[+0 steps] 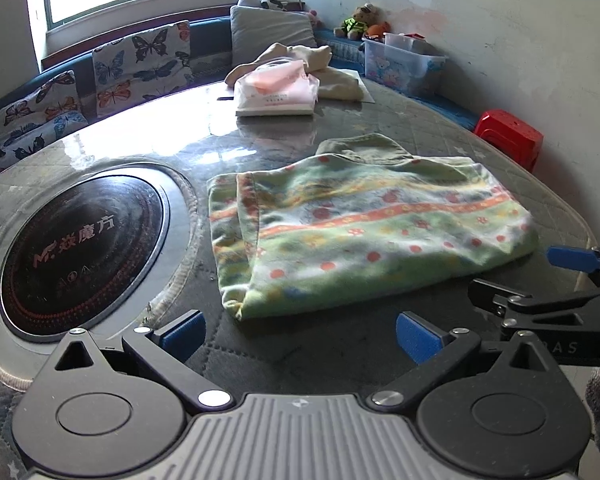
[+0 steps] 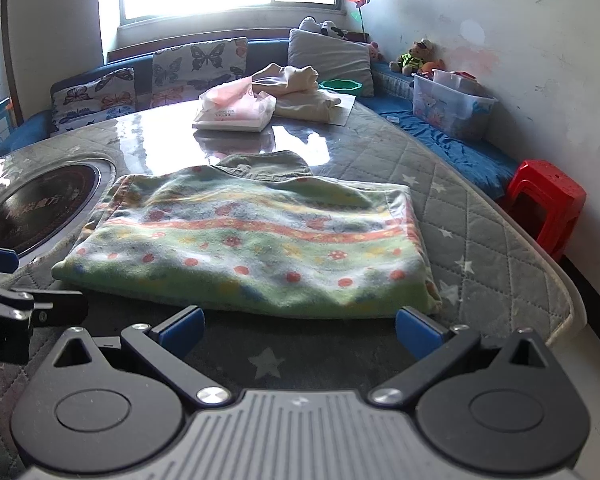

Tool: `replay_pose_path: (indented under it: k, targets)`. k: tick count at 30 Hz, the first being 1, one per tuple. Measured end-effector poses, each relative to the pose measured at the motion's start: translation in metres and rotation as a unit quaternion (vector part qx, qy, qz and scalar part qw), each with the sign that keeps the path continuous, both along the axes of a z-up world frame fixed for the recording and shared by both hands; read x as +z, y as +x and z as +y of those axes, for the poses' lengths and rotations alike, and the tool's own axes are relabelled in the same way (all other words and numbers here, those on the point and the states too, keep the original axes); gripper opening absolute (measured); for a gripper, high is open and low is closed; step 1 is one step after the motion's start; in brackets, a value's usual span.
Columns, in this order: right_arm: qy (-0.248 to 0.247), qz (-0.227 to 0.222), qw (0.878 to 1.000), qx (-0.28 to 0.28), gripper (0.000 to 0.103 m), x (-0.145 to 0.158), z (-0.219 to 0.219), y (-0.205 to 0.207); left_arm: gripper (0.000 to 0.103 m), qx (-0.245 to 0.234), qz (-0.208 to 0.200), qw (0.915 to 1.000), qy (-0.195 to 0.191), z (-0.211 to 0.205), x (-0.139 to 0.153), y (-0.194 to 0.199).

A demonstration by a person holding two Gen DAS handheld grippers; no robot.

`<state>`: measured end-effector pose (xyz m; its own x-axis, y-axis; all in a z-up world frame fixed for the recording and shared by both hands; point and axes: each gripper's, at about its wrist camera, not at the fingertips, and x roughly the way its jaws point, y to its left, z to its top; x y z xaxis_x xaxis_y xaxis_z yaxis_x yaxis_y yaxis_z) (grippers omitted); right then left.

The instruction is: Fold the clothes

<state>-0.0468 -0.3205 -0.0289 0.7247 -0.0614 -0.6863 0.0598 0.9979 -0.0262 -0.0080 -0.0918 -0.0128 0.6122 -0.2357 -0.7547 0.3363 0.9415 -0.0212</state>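
My left fingers (image 1: 300, 330) are spread wide and hold nothing; they hover over the quilted counter (image 1: 340, 344), just before the near edge of the folded green patterned cloth (image 1: 364, 232). My right fingers (image 2: 300, 330) are also wide apart and empty, close to the near edge of the same cloth (image 2: 252, 240), which lies flat on the counter (image 2: 480, 232) beside the round black cooktop (image 1: 84, 252). A grey-green piece (image 2: 268, 166) shows from under its far side. Farther back lie a pink package (image 1: 276, 92) and a cream garment (image 1: 332, 68).
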Motion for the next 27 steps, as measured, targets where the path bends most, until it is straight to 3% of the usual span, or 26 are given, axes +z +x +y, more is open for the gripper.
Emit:
replay_pose_path:
  k: [9, 27]
  targets:
    - [0.001, -0.010, 1.000, 0.010, 0.103, 0.004, 0.003, -0.008, 0.103, -0.001, 0.014, 0.9999, 0.006, -0.005, -0.001, -0.010]
    - [-0.003, -0.015, 0.999, 0.032, 0.103, 0.005, 0.011, -0.020, 0.103, 0.005, -0.010, 0.9998, 0.017, -0.003, 0.002, -0.029]
